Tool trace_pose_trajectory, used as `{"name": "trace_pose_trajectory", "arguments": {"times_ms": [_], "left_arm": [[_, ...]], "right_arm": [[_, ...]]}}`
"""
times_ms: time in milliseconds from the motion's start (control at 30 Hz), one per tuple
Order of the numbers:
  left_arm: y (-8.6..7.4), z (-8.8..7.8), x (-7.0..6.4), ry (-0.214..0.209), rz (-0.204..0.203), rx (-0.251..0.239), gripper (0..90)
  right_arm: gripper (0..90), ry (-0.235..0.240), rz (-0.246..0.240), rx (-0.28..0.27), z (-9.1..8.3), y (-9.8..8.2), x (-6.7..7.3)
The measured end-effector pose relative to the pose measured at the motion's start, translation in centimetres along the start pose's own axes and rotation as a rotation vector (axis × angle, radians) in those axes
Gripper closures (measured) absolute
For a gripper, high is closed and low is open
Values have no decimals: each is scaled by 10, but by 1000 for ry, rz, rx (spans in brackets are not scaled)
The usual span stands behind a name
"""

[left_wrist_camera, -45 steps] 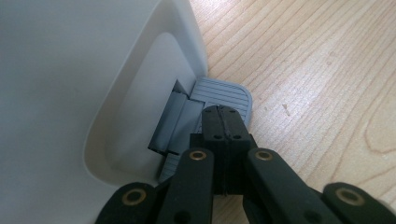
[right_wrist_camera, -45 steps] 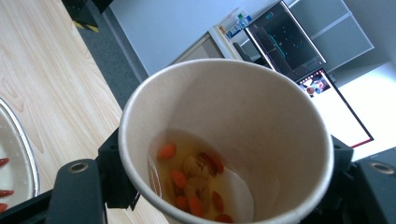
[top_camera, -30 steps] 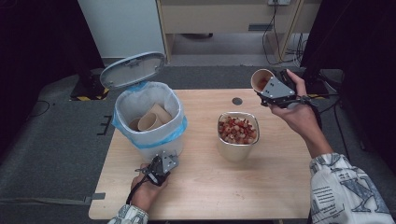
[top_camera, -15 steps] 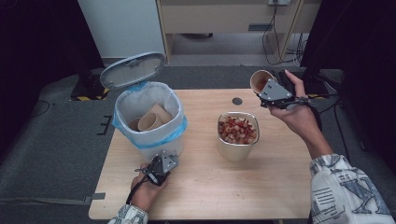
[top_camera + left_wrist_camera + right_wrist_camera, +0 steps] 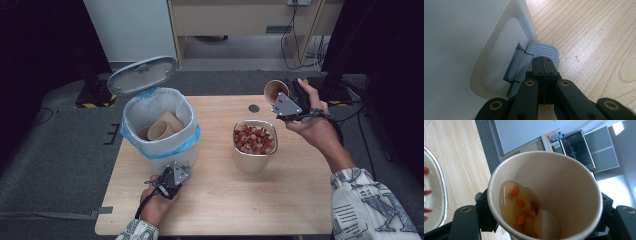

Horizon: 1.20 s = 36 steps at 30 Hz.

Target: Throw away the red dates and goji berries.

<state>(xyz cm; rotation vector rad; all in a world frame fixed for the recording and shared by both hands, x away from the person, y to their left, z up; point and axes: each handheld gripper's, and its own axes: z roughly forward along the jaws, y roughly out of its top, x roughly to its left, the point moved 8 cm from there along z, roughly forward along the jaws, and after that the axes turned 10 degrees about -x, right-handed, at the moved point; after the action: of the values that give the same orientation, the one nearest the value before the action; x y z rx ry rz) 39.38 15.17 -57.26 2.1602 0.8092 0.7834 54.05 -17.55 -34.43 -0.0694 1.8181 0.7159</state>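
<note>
The right hand-held gripper (image 5: 281, 98) grasps a tilted brown paper cup (image 5: 274, 90) with yellowish liquid and red bits, raised above the far right of the wooden counter (image 5: 225, 200), near the metal bowl of red pieces (image 5: 254, 142). The left hand-held gripper (image 5: 543, 64), clenched, presses the grey pedal (image 5: 546, 51) of the white lidded bin (image 5: 159, 125), whose lid stands open

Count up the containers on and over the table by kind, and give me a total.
Paper cups: 3, namely 2 lying in the bin and 1 held tilted in the right gripper, with liquid and orange-red bits inside
Metal bowl of red and pale pieces: 1
White pedal bin with blue liner, lid up: 1
Total: 5
</note>
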Motion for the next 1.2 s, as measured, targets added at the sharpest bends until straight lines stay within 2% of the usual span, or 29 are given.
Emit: {"name": "trace_pose_trajectory", "arguments": {"times_ms": [233,600,667,900,1200], "left_arm": [[0,0,0,1,0,0,899],[0,0,0,1,-1,0,899],[0,0,0,0,0,0,899],[0,0,0,1,0,0,899],[0,0,0,1,1,1,899]], "right_arm": [[283,15,-67,17,-2,1,7],[283,16,-110,27,-3,2,8],[283,14,-101,23,-3,3,7],[283,18,-144,38,-5,2,7],[283,13,-172,46,-9,4,6]]}}
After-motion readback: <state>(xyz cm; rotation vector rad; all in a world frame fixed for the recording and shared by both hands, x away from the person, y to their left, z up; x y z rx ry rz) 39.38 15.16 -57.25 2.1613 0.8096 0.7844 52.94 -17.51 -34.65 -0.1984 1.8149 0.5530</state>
